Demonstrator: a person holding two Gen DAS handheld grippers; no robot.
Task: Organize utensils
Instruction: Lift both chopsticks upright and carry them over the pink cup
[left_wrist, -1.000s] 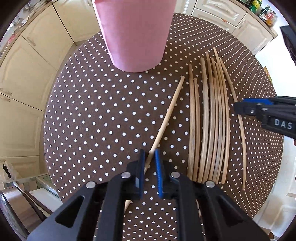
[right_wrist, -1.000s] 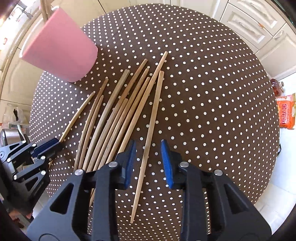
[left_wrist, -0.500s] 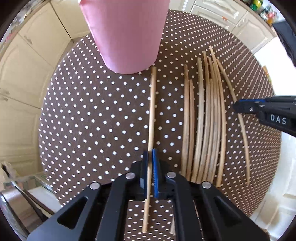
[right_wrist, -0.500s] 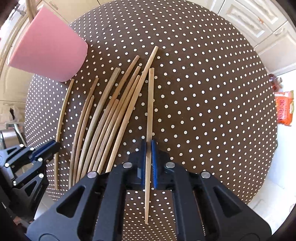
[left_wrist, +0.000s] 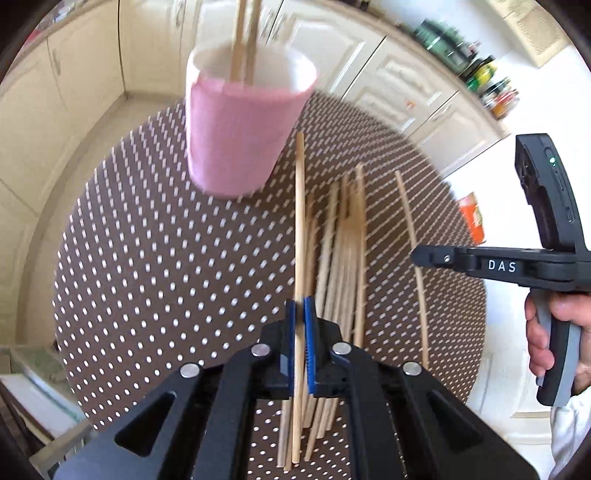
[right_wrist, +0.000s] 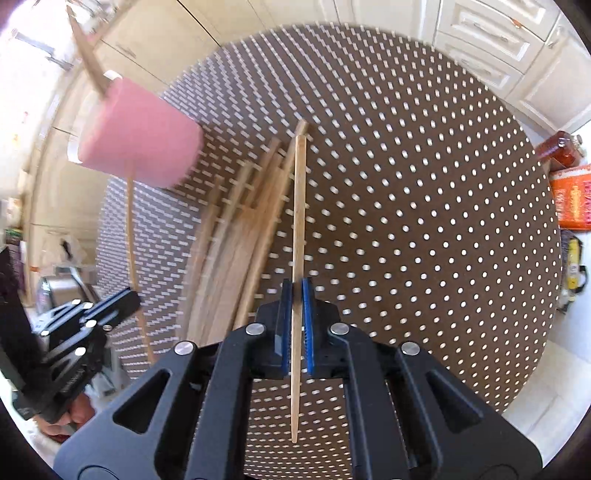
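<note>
Two chopsticks are off the cloth at once, one per gripper, and that's my worry.

Left wrist view first: my left gripper (left_wrist: 300, 347) is clamped on a chopstick (left_wrist: 299, 221), pads tight on the shaft nearer its lower end, so a long length pokes forward toward the pink cup (left_wrist: 240, 136). The cup stands upright on the dotted surface (left_wrist: 147, 258) with a couple of sticks (left_wrist: 243, 37) already in it. The loose bundle (left_wrist: 343, 240) lies just right of my held stick, and one stray stick (left_wrist: 413, 243) sits apart near the right gripper (left_wrist: 417, 255), seen side-on here. Risk as I judge it: with a grip this far from the middle, the stick could pivot in the pads and its tip catch the cup rim or knock the light-looking cup over. The sticks standing inside narrow the opening too.

Right wrist view: my right gripper (right_wrist: 295, 325) is closed on its own chopstick (right_wrist: 298, 221), held roughly two-thirds down, tip pointing away. The cup (right_wrist: 140, 136) sits upper left, the bundle (right_wrist: 236, 236) between. The left gripper (right_wrist: 122, 301) is at lower left with its stick (right_wrist: 130, 221) rising toward the cup. Both hands heading for one mouth could cross sticks or bump. The picture is smeared, so I can't judge clearances well.
</note>
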